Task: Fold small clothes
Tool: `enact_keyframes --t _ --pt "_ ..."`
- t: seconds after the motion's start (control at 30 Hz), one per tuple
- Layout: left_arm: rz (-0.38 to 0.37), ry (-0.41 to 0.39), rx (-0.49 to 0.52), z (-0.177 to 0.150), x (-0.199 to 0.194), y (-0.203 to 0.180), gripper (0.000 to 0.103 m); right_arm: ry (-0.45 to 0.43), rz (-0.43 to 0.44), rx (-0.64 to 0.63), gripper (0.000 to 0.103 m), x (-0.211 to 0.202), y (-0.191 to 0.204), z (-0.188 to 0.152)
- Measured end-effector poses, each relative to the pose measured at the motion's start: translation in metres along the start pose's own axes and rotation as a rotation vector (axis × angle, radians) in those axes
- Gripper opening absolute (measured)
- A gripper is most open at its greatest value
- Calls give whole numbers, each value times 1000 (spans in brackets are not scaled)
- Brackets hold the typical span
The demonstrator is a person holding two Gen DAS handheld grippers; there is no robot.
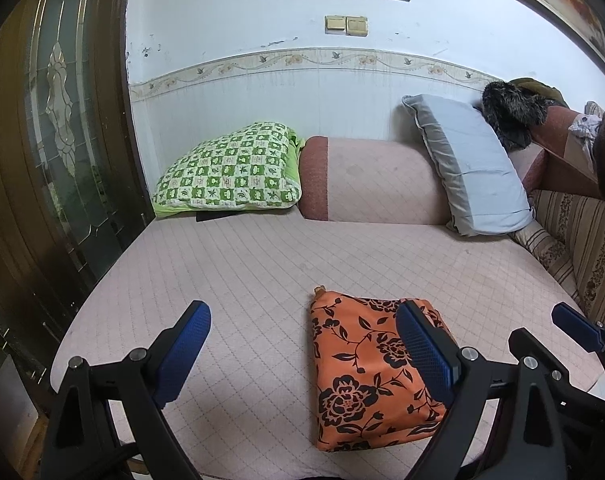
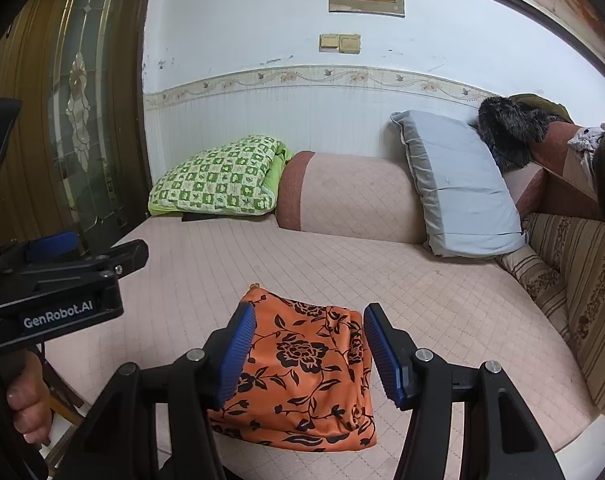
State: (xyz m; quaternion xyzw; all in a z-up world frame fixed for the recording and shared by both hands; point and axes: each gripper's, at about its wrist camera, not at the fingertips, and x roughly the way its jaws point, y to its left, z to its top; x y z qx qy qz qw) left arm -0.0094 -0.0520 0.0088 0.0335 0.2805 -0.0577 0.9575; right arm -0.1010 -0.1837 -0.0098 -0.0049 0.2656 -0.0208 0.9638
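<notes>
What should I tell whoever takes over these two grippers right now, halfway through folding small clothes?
Left gripper: open, empty, hovering over the sofa seat just left of the cloth.
Right gripper: open, above the orange floral garment, pads not pressing on it.
The garment lies as a compact folded rectangle on the near part of the seat.
Done: it looks folded already.
Left: probably just tidying or setting it aside; no other small clothes show on the seat.

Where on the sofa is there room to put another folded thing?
Bare cover lies left of the orange flowered cloth, and between it and the green checked pillow and grey pillow. The back edge is crowded with pillows and the bolster.
</notes>
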Motion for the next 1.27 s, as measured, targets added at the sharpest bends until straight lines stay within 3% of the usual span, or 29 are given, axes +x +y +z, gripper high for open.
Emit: enact_keyframes --t 0.57,1.0,1.27 --pt "-5 53 -55 -9 29 27 94 10 -30 -23 60 17 9 3" --pt "3 71 -35 -11 50 33 94 24 4 -44 60 41 26 6" --pt "7 3 -2 -6 56 27 94 60 15 -15 60 64 20 2"
